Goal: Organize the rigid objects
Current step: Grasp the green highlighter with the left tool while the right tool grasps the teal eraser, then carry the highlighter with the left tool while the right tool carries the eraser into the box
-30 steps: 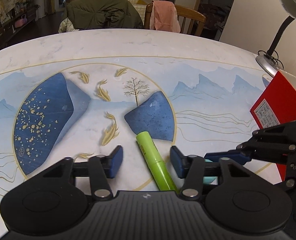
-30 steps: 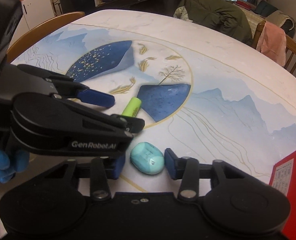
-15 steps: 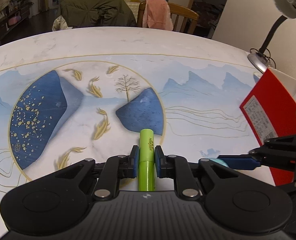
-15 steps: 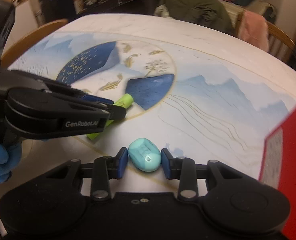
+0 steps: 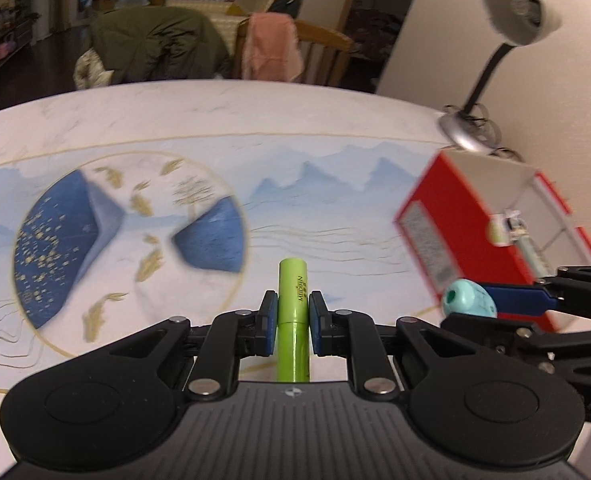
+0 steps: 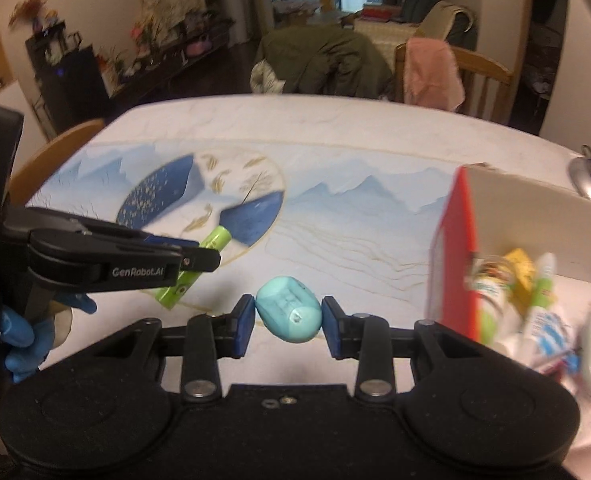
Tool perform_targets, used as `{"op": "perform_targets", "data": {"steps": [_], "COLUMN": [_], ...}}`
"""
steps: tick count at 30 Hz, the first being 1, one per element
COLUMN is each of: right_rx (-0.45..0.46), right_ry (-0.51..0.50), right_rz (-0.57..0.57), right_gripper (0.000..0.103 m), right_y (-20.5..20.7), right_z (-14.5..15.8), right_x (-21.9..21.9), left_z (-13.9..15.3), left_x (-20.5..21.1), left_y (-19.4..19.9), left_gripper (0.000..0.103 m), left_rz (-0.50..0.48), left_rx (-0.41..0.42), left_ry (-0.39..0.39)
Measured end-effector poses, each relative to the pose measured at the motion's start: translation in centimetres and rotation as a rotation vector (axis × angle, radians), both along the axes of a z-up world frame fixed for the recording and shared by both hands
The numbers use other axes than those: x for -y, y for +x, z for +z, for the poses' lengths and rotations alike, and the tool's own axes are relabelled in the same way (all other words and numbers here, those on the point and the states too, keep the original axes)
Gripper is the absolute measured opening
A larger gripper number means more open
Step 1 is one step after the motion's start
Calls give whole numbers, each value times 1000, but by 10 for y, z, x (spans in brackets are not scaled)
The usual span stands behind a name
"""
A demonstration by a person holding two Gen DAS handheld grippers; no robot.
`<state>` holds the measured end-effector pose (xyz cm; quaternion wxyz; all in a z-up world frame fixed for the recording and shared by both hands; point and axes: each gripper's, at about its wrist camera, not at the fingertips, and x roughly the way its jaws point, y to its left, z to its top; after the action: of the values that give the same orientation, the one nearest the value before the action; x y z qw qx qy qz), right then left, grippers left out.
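Left wrist view: left tool clamped on green tube;
Right tool: clamped on teal egg;
Remaining: both go into red box, already part-filled

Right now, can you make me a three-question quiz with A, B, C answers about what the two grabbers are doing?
1. Where is the red box?
A. right of the right gripper
B. on a chair
C. on the floor

2. What colour is the tube in the left gripper?
A. pink
B. lime green
C. black

3. What is the turquoise egg-shaped thing doing?
A. lying in the box
B. rolling on the table
C. held between the right gripper's pads

Answers: 1 A, the box stands on the table at that side. 2 B, bright green shows between the pads. 3 C, both pads press its sides.
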<state>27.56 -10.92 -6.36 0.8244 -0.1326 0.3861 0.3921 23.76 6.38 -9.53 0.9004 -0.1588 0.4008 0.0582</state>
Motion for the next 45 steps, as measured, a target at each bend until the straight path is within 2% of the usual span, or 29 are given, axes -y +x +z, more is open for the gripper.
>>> {"op": "perform_targets", "data": {"steps": [11, 20, 29, 32, 39, 45], "right_rx": [58, 77, 75, 57, 34, 25], "right_ry": [66, 52, -5, -21, -70, -92], "right_rz": [-81, -163, -205, -204, -182, -134], "right_gripper": [34, 35, 35, 35, 35, 35], "right_y": [10, 42, 79, 97, 125, 137], "right_z": [34, 34, 15, 7, -15, -26], "right_x": [75, 139, 181, 188, 186, 176], "left_z": [49, 61, 45, 36, 15, 2], "left_x": [74, 141, 193, 204, 212, 213], "left_y": [18, 58, 107, 124, 155, 170], "left_gripper": [16, 16, 16, 16, 16, 16], "left_rz": [-110, -192, -246, -251, -208, -208], "left_rx": [95, 114, 59, 35, -35, -85], "left_ry": [-10, 32, 79, 118, 194, 206]}}
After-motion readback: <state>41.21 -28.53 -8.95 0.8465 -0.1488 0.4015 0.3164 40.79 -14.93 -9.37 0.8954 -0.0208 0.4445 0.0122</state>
